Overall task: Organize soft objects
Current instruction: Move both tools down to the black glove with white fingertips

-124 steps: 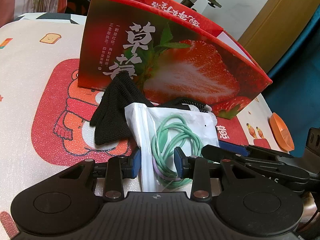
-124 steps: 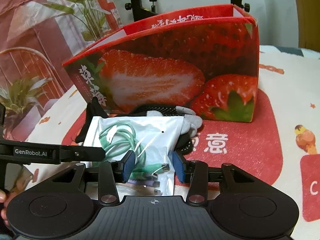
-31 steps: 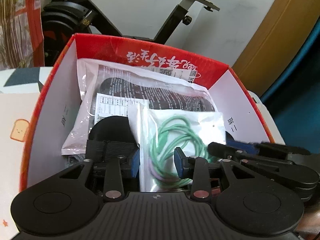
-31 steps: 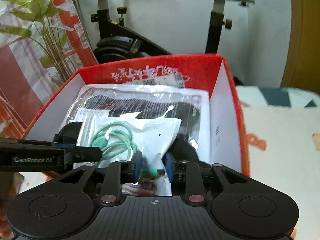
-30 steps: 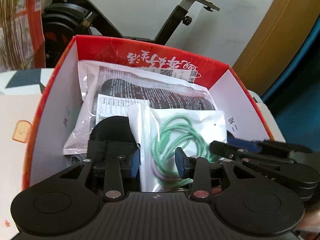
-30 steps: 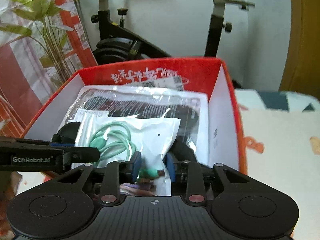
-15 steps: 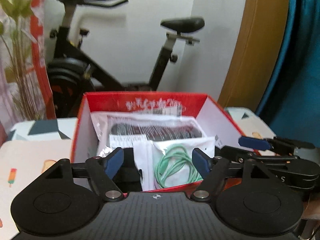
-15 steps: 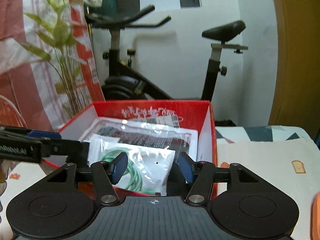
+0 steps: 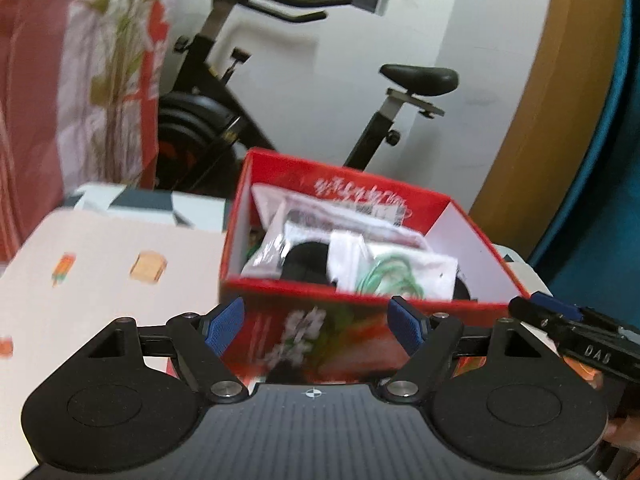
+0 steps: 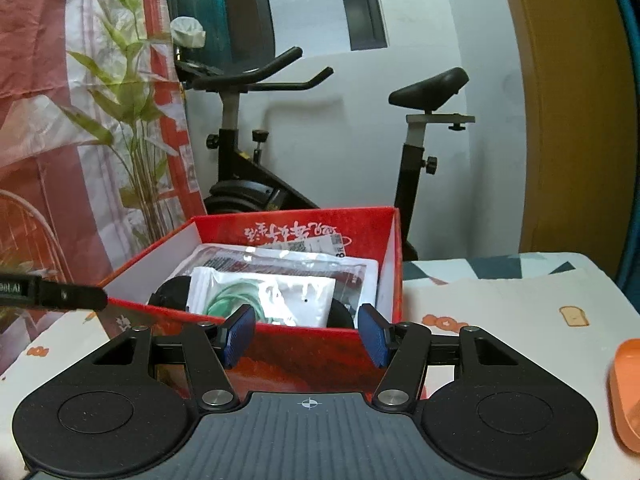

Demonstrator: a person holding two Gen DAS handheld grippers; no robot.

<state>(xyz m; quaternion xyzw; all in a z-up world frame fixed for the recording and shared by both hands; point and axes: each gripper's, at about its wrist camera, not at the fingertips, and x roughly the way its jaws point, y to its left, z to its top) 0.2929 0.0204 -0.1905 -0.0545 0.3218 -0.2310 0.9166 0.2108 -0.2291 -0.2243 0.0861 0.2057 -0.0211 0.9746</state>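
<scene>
Left gripper (image 9: 316,326) released and empty, right gripper (image 10: 307,335) likewise, both having just opened, clear bag of green cable (image 10: 262,298) in red strawberry box (image 10: 304,350) at twelve o'clock.

Behind the table (image 10: 520,300) stands a black exercise bike (image 10: 248,184), its saddle (image 10: 430,88) up on a post and its handlebars (image 10: 260,76) reaching toward the wall. At the table's left edge hangs a red and white curtain (image 10: 60,120) printed with green bamboo. A small toast picture (image 10: 574,315) marks the table cover near the right edge, with an orange dish (image 10: 626,392) poking in beside it.
</scene>
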